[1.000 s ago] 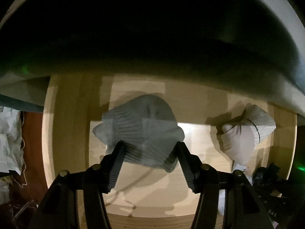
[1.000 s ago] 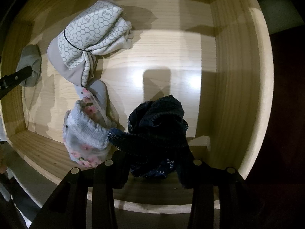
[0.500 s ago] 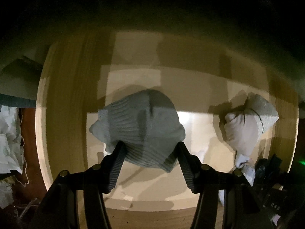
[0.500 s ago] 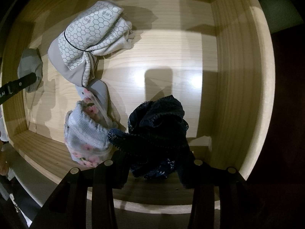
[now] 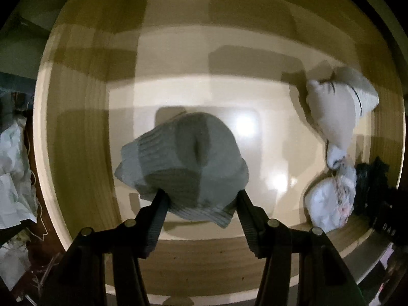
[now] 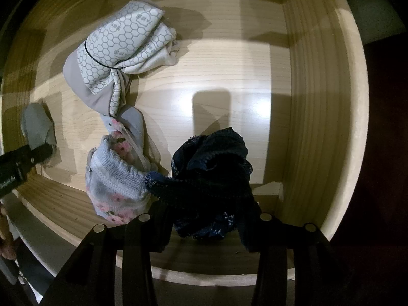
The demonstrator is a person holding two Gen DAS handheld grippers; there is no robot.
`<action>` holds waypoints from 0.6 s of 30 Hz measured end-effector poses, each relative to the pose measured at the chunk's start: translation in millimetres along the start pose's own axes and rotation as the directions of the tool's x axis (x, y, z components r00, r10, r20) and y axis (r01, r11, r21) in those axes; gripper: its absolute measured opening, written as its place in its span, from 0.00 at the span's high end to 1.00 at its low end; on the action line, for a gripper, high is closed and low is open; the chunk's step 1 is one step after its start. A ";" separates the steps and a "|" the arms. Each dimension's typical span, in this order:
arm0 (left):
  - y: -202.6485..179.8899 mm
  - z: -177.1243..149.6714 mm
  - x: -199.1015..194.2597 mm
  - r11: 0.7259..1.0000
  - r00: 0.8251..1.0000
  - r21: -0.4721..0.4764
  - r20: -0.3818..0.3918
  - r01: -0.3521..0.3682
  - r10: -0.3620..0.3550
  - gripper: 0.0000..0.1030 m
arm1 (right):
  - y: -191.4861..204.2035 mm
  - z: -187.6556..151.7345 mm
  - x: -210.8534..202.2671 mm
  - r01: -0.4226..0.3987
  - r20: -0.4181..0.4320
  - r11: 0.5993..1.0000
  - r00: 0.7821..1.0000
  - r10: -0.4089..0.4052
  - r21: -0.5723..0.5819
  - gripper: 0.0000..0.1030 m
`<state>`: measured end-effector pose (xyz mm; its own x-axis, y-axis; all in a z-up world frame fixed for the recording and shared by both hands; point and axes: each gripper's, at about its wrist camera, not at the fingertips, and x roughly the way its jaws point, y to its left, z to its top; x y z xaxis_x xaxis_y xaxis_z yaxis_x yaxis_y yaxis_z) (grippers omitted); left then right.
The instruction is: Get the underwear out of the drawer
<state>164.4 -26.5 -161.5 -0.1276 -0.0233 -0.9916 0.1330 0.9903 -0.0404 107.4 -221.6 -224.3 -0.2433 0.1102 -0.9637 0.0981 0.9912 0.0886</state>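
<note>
My left gripper is shut on a grey ribbed underwear bundle and holds it over the floor of the open wooden drawer. My right gripper is shut on dark navy lace underwear at the drawer's front right. A white hexagon-print pair lies at the back and shows in the left wrist view. A pale floral pair lies beside the navy one and shows in the left wrist view. The grey bundle and left gripper fingers show at the right wrist view's left edge.
The drawer's front wall runs under my right gripper and its right wall stands close by. Crumpled white paper or cloth lies outside the drawer on the left.
My left gripper has tilted down and risen with the grey bundle, so more of the drawer floor shows. The dark overhang above has left the view. My right gripper has barely moved.
</note>
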 end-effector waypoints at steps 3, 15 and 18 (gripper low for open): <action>4.6 -3.4 2.8 0.999 0.999 -0.015 -0.032 0.031 -0.031 0.46 | 0.3 -0.2 -0.5 -0.001 0.000 1.000 1.000 0.001 0.000 0.60; 10.1 -21.9 -2.7 0.997 0.995 -0.022 -0.066 0.079 -0.081 0.46 | 0.3 0.0 -0.6 0.000 -0.001 1.000 1.000 0.000 0.002 0.60; 13.5 -21.8 -12.1 0.996 0.995 -0.014 -0.032 0.093 -0.093 0.45 | 0.4 -0.1 -0.6 0.000 -0.001 1.000 1.000 0.000 0.003 0.60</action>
<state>146.3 -9.8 -147.4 -0.1710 -0.1108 -0.9790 0.1067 0.9857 -0.1302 107.5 -221.3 -223.6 -0.2441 0.1105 -0.9634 0.1007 0.9910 0.0882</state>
